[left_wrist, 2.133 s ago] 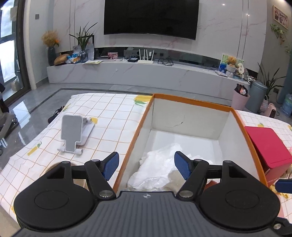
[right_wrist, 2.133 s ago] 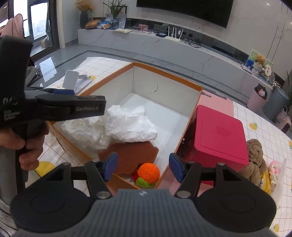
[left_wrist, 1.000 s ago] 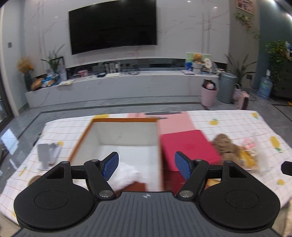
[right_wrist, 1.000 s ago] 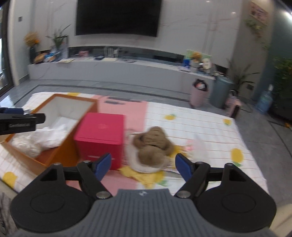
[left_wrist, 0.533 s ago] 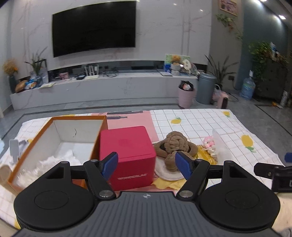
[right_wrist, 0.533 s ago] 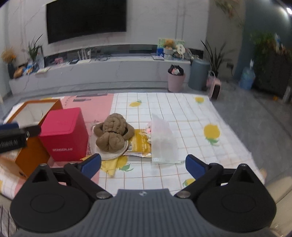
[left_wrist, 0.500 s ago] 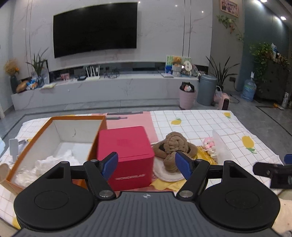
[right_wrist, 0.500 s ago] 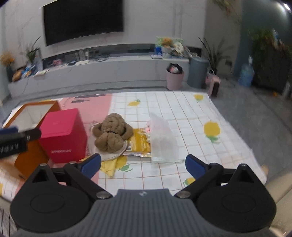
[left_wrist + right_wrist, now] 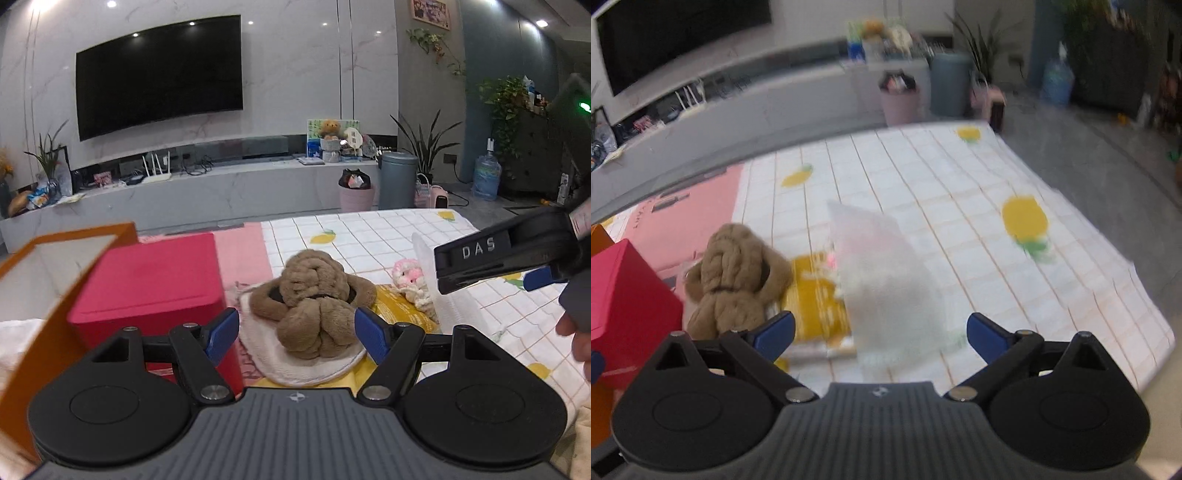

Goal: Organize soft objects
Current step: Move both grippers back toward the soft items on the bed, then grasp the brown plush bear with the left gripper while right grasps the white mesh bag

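Left wrist view: left gripper (image 9: pixel 297 334) empty, jaws spread wide, framing the knot plush (image 9: pixel 314 295) without touching it.
Right wrist view: right gripper (image 9: pixel 881 332) empty, jaws spread wider still, hanging over the clear bag (image 9: pixel 886 288); badly blurred, so contact cannot be told.
Landmark: knot plush, brown, lying on a white pad (image 9: pixel 306 363).
Left of plush: red box (image 9: pixel 151 284), just beside the pad; orange box (image 9: pixel 40 295) touching the red box's far side.
Right of plush: yellow packet (image 9: pixel 402 306) partly tucked under the pad edge; pink knit toy (image 9: pixel 408 275) beyond it; clear bag standing past that.
Under plush: checked cloth (image 9: pixel 369 236) with lemon print.
Changed: two seconds back both grippers were over the orange box, with white wrapping, a brown piece and an orange ball already inside; both swung right since, and in the last half second closed in on the loose pile.
Meaning: likely a return trip for the next load, with plush, knit toy and bag left to move.
Next: probably lower the left gripper onto the plush and pinch a thick coil.
Risk: pad dragging along with the plush; bag slipping or crumpling.
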The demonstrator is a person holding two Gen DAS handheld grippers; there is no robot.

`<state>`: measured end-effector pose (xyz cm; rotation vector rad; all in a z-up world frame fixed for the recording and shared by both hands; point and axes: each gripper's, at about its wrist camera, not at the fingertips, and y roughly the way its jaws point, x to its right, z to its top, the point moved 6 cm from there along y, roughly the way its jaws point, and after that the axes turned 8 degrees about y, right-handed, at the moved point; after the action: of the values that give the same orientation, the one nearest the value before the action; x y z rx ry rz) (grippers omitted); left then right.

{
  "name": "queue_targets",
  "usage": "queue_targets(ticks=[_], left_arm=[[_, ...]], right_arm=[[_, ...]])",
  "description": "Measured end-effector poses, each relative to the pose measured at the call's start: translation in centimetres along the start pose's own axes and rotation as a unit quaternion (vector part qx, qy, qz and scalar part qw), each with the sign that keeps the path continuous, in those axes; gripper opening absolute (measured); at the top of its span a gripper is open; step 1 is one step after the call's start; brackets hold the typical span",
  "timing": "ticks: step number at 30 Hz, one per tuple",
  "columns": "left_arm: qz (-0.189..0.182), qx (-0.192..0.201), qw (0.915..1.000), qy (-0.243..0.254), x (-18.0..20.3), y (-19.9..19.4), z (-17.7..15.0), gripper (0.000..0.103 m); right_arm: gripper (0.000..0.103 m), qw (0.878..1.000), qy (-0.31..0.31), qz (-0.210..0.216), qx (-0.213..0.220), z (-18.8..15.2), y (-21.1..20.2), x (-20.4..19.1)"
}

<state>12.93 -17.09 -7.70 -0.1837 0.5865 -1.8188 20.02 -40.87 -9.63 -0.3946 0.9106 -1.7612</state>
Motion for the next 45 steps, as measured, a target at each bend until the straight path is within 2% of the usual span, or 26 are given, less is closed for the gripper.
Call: queue_targets(ticks=[2,5,8,11,15,18,20,24,25,27,28,29,31,34,35,38,41,45], left_arm=[[-0.004,0.0,1.0,-0.006,0.1,1.2,-0.2,0.084],[-0.003,0.009,0.9998,-0.015,0.3,2.6,-0.2,0.085],[-0.016,0.007,0.9997,-0.015,1.0,3.8,0.0,0.086],[0.005,0.012,0.9998,-0.015,1.3,4.7,-0.1,0.087],[0.006,0.022,0.9997,0.009,2.4,5.4,-0.1,0.09],[0.008,0.024,0.9995,0.019,3.0,5.9,0.1,0.09],[0.011,0.021,0.9995,0.019,3.2,6.4,0.3,0.09],[0.04,0.007,0.9991,0.008,3.3,7.5,0.4,0.09],[0.051,-0.001,0.9987,0.002,3.5,8.0,0.1,0.09],[0.063,-0.021,0.9977,-0.012,3.6,8.7,-0.3,0.09],[0.066,-0.029,0.9973,-0.017,3.8,9.0,-0.6,0.091],[0.072,-0.032,0.9968,-0.017,3.9,9.2,-0.8,0.092],[0.088,-0.031,0.9957,-0.003,4.2,9.4,-1.1,0.092],[0.089,-0.021,0.9958,0.001,4.4,8.9,-1.4,0.09],[0.084,-0.019,0.9963,-0.004,4.3,8.6,-1.5,0.084],[0.073,-0.012,0.997,-0.022,3.9,8.0,-1.8,0.077],[0.07,-0.015,0.9974,-0.01,3.7,7.4,-2.1,0.066],[0.055,-0.015,0.9983,0.007,4.0,5.9,-2.7,0.06]], right_arm=[[0.097,1.0,-0.014,0.008,0.016,-0.5,1.1,-0.2],[0.097,1.0,-0.014,-0.003,0.009,-1.4,3.5,0.3],[0.097,1.0,-0.018,-0.005,-0.006,-2.1,5.8,0.6],[0.097,1.0,-0.006,-0.016,-0.025,-2.5,7.4,1.1],[0.097,1.0,-0.004,-0.007,-0.01,-2.3,7.2,1.0],[0.097,0.999,-0.011,-0.034,0.0,-2.0,7.2,1.5],[0.097,0.999,0.006,-0.033,-0.003,-1.9,7.4,2.2],[0.096,0.999,0.041,-0.02,-0.005,-1.9,7.7,3.2],[0.094,0.999,0.043,-0.019,-0.004,-1.8,7.8,3.4],[0.082,0.999,0.04,-0.014,-0.003,-1.7,7.9,3.4],[0.072,0.999,0.037,-0.013,-0.005,-1.7,7.9,3.3],[0.063,0.999,0.032,-0.019,-0.013,-1.8,8.0,3.4],[0.052,0.999,0.016,-0.031,-0.026,-2.0,8.2,3.3],[0.035,0.999,0.007,-0.035,-0.029,-2.0,7.9,3.6],[0.031,0.999,0.009,-0.032,-0.031,-1.9,7.8,3.7],[0.025,0.999,0.023,-0.022,-0.034,-1.6,7.4,4.1],[0.022,0.999,0.025,-0.015,-0.032,-1.5,6.9,4.2],[0.016,0.999,0.028,-0.006,-0.029,-1.3,6.3,4.1]])
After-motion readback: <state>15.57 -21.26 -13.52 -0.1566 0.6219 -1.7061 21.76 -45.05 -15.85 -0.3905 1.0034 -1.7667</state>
